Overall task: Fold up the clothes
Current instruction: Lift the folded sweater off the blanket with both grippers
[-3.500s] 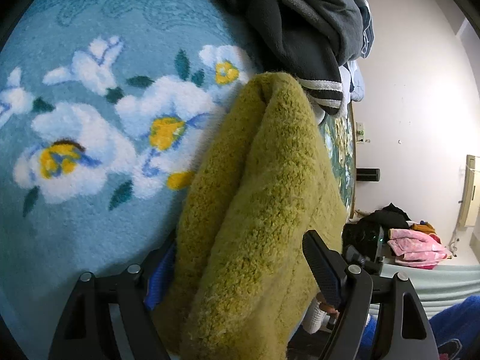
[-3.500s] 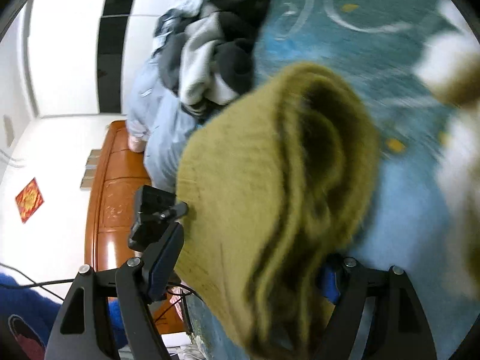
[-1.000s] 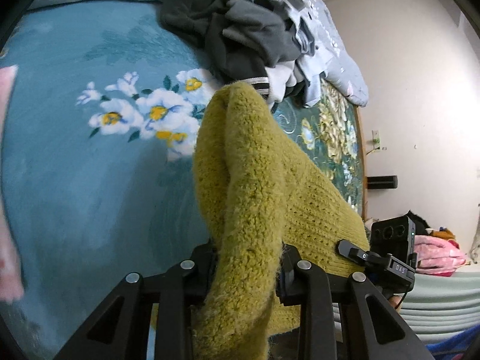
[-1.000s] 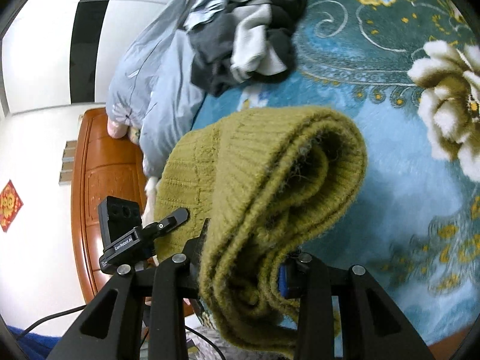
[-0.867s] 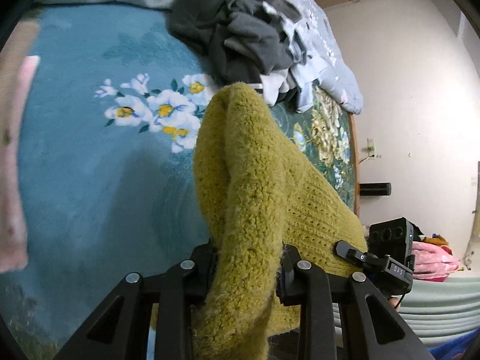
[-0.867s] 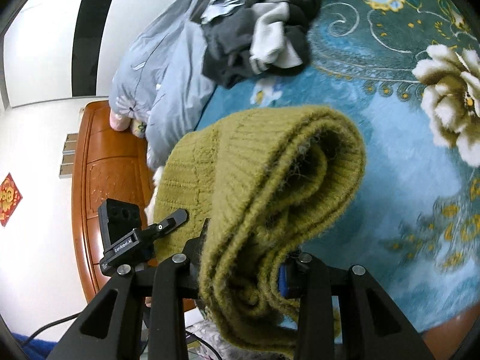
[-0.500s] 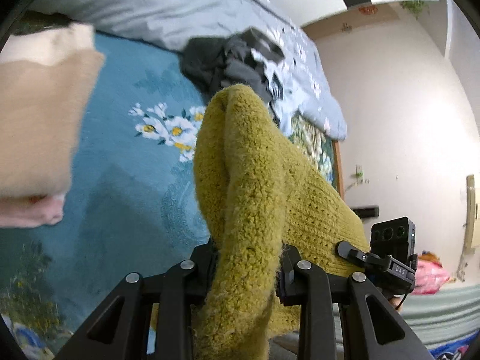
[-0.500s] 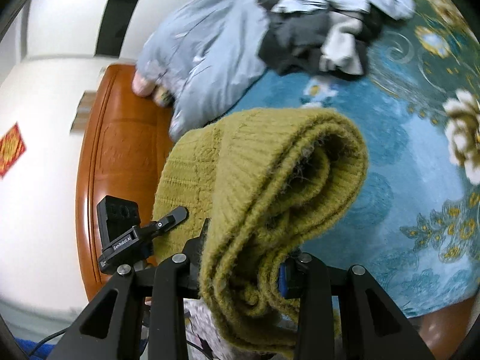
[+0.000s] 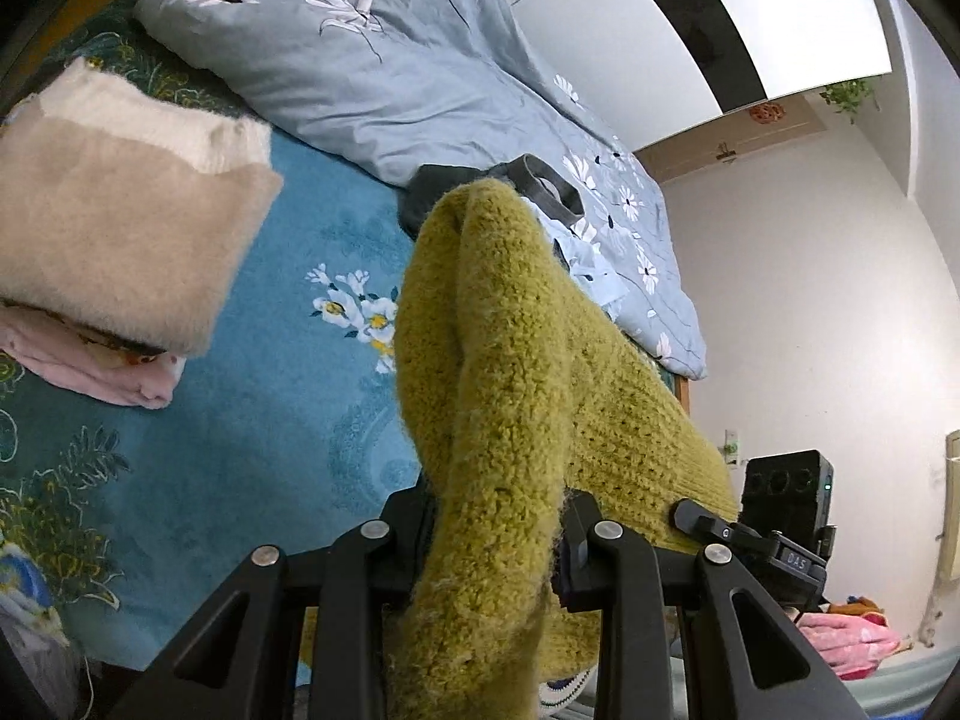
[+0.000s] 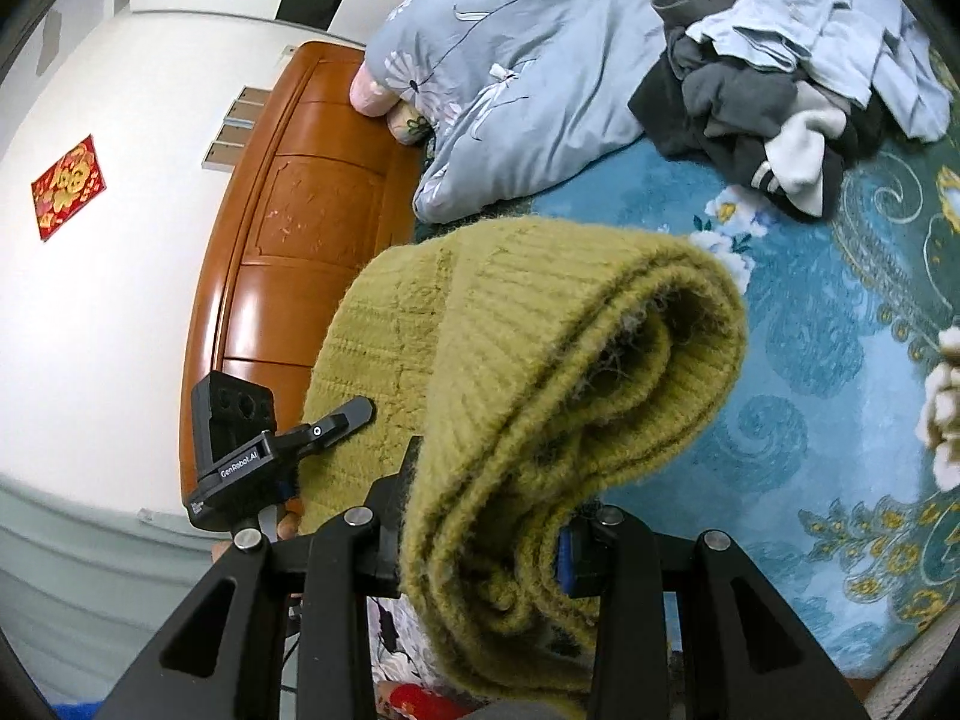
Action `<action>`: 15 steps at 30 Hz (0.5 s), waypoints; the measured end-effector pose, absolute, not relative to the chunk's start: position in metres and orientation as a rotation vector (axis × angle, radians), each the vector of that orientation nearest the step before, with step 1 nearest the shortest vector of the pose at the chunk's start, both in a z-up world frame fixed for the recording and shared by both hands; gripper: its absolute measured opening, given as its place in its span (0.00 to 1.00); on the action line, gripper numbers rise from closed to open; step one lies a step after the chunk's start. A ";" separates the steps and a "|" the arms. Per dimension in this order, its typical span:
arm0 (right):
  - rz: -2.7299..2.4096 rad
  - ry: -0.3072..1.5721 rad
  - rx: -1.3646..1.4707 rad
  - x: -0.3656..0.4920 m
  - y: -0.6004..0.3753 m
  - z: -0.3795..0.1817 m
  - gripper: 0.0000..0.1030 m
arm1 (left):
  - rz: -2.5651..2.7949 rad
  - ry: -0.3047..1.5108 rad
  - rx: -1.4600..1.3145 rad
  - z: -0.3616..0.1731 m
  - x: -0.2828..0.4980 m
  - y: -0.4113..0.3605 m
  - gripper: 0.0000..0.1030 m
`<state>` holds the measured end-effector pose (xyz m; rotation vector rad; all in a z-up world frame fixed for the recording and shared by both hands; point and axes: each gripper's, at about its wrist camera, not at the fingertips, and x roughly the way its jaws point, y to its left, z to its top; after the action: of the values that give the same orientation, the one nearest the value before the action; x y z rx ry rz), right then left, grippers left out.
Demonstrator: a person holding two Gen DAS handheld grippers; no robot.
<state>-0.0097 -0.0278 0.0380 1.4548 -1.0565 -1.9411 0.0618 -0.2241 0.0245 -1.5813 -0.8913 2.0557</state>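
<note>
A folded olive-green knit sweater (image 9: 498, 372) hangs in the air above the bed, held between both grippers. My left gripper (image 9: 498, 531) is shut on one end of it, the thick fold bulging up between the fingers. My right gripper (image 10: 486, 525) is shut on the other end of the sweater (image 10: 540, 348), whose layered folds droop over the jaws. Each view shows the other gripper's camera block beside the sweater. A stack of folded clothes (image 9: 114, 240), beige on top and pink beneath, lies at the left on the bed.
The teal flowered blanket (image 9: 288, 396) covers the bed. A pale blue flowered duvet (image 10: 528, 72) lies at the head by the wooden headboard (image 10: 294, 240). A heap of dark and light unfolded clothes (image 10: 780, 102) sits beside the duvet. White walls lie beyond.
Both grippers have lifted and carried the sweater up and back from the blanket. The beige and pink stack has come into the left wrist view and grown larger.
</note>
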 end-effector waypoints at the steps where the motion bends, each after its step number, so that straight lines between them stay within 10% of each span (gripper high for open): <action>1: -1.941 -1.045 1.455 -0.011 -0.027 0.040 0.35 | 2.061 -0.890 -1.579 0.025 0.062 -0.222 0.30; 15: -2.002 -1.001 1.488 -0.023 -0.030 0.052 0.35 | 2.026 -0.884 -1.509 0.022 0.056 -0.233 0.30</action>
<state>-0.0227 -0.0299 0.0520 1.4882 -1.0008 -2.0016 0.0564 -0.2330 0.0221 -1.5087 -0.8838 2.0257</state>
